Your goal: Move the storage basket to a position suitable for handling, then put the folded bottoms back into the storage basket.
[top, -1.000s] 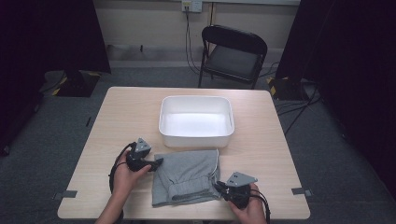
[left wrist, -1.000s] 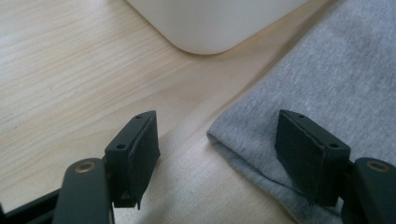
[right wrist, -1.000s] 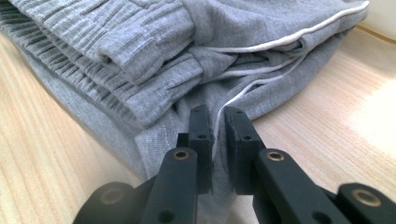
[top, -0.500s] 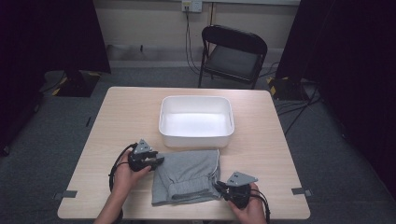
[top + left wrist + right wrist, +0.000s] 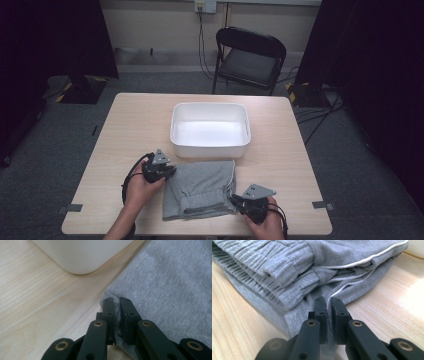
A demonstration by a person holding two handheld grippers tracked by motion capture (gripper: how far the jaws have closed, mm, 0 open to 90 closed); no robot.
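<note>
Grey fabric: a folded grey garment (image 5: 200, 189) of soft knit jersey lies at the lower centre of the high view, on the near part of the table, just in front of the white tub.
Garment texture: the right gripper view shows ribbed, gathered bands at the upper left (image 5: 274, 267), stacked in several folds, with a thin white cord (image 5: 362, 263) running along the upper right edge and down toward the jaws.
Garment shape: roughly a rectangle in the high view, its far edge almost touching the tub, its near edge close to the table's front edge.
Left gripper (image 5: 167, 170): at the garment's left edge in the high view; its jaws have just been closing and now pinch a small raised corner of the grey cloth (image 5: 117, 302) between the black pads, as the left gripper view shows.
Right gripper (image 5: 235, 200): at the garment's lower right corner in the high view; jaws nearly together, clamped on a thin layer of the cloth's edge at the lower centre of the right gripper view.
Jaws material: matte black plastic links with brass-coloured rivets, pads finely toothed.
Tub (image 5: 210, 130): white plastic, rectangular with rounded corners, smooth and glossy, at the centre of the high view; one rounded corner sits at the top of the left gripper view.
Table (image 5: 130, 125): pale wood-grain laminate, rectangular.
Chair (image 5: 250, 55): black, folding, beyond the table at the upper centre.
</note>
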